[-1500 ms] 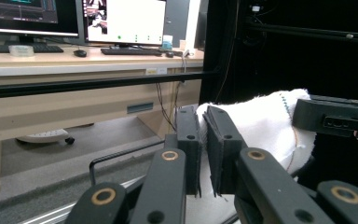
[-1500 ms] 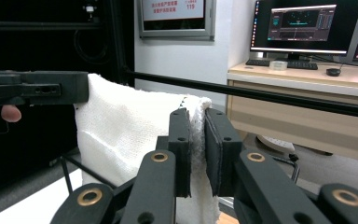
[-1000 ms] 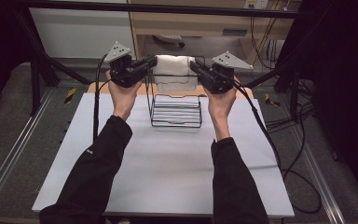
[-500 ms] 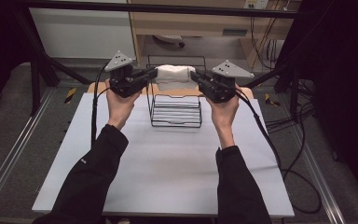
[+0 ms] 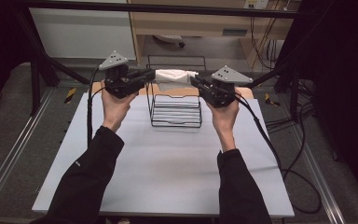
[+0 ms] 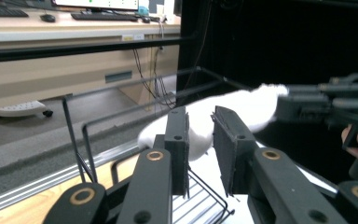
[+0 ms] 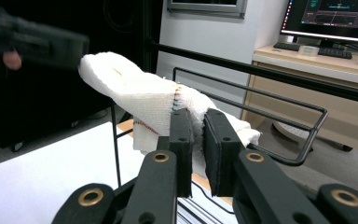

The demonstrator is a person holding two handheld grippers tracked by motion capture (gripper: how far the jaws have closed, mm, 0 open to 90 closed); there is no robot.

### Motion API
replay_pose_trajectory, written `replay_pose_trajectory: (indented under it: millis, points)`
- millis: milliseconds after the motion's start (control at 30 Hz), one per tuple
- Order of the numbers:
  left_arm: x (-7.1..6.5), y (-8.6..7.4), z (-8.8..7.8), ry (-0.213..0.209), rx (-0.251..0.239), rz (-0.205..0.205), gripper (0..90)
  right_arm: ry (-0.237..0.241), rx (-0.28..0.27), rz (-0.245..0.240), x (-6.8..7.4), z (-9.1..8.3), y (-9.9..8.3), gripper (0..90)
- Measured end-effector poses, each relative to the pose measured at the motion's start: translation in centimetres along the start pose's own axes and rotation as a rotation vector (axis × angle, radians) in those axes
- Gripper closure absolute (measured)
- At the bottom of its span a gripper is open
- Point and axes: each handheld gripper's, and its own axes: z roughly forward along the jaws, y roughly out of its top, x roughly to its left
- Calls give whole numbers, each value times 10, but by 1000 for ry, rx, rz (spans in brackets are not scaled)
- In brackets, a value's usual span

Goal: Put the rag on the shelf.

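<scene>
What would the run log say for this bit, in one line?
held: white cloth | right hand-held gripper: shut on cloth | left hand-held gripper: jaws just opening, cloth end between them | place: above black wire rack

Both grippers matte black. Left gripper [image 5: 150,74] and right gripper [image 5: 195,81] each carry a grey three-cornered plate on top, small dark holes in it. Flat rectangular jaw pads, dark screw in each. Brass-coloured ringed pivots on the linkage arms behind the pads. Black cable trails from each body. Person wears long black sleeves [image 5: 91,172], bare hands.
</scene>
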Motion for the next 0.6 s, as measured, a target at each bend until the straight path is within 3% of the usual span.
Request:
replay_pose_trajectory:
  millis: [133, 233, 367, 600]
  points:
    - [3, 15, 0, 29, -4, -8, 808, 3, 4, -1, 1, -1, -2, 826]
    - [3, 20, 9, 33, 24, -16, 860, 2, 8, -4, 1, -2, -4, 831]
    - [4, 18, 23, 6, 70, -49, 888, 6, 8, 7, 0, -2, -7, 833]
    - [-1, 1, 29, -42, 127, -43, 891, 13, 8, 3, 1, -3, -8, 832]
